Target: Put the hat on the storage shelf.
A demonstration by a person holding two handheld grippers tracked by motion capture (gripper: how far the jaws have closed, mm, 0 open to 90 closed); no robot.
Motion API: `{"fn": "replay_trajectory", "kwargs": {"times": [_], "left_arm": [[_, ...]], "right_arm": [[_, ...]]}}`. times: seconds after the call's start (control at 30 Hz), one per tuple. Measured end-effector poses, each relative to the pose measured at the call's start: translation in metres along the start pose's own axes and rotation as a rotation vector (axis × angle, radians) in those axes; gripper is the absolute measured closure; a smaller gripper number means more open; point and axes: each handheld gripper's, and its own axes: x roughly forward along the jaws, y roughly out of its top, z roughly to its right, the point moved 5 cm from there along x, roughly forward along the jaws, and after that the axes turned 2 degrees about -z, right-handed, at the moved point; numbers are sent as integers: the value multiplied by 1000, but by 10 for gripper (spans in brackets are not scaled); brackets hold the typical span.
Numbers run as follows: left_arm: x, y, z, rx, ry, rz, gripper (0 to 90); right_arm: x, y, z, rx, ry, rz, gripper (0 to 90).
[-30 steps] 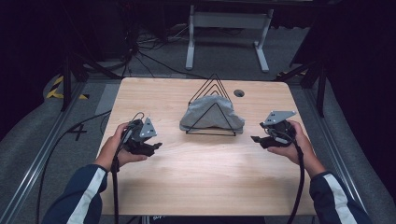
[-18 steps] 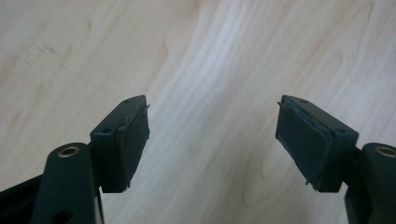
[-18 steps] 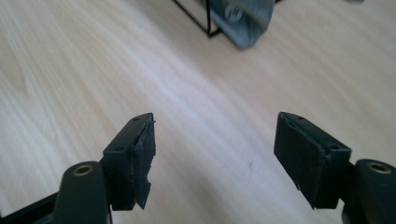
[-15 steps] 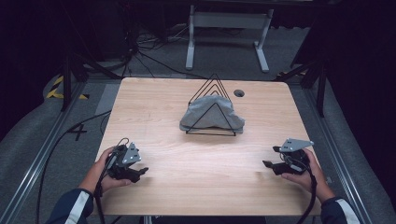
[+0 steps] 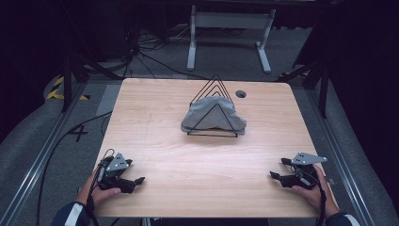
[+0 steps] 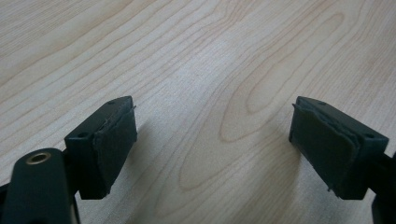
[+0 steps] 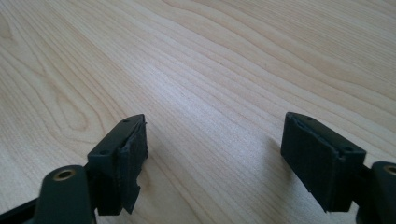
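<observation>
Both the left gripper (image 5: pixel 137 180) and the right gripper (image 5: pixel 274 175) have just been opening; their jaws stand spread with only bare wooden table (image 5: pixel 155 113) between them. The grey cloth (image 5: pixel 212 117), draped in the wire rack (image 5: pixel 214 84), sits well ahead, between them. A careless pull could probably drag the rack along. No readable writing.

In the high view the person's forearms are cut off by the bottom edge, and each hand covers the rear of its tongs, the left tongs (image 5: pixel 136 181) and the right tongs (image 5: pixel 274 175). The grey cloth (image 5: pixel 214 117) on the far half of the desk (image 5: pixel 155 122) hides the lower bars of the wire rack (image 5: pixel 214 84) behind it. The small dark spot (image 5: pixel 241 93) near the far edge is too small to tell.
</observation>
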Motion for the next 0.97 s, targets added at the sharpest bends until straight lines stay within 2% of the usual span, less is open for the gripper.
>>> {"fn": "replay_trajectory", "kwargs": {"times": [0.17,0.5,0.53,0.97], "left_arm": [[0,0,0,-2,1,0,149],[0,1,-1,8,3,-8,136],[1,1,0,-2,3,-3,135],[2,1,-1,-5,4,-5,121]], "right_arm": [[0,0,2,30,-30,-8,203],[0,0,3,33,-35,-5,203],[1,0,3,34,-35,-4,203],[0,0,3,32,-35,-7,203]]}}
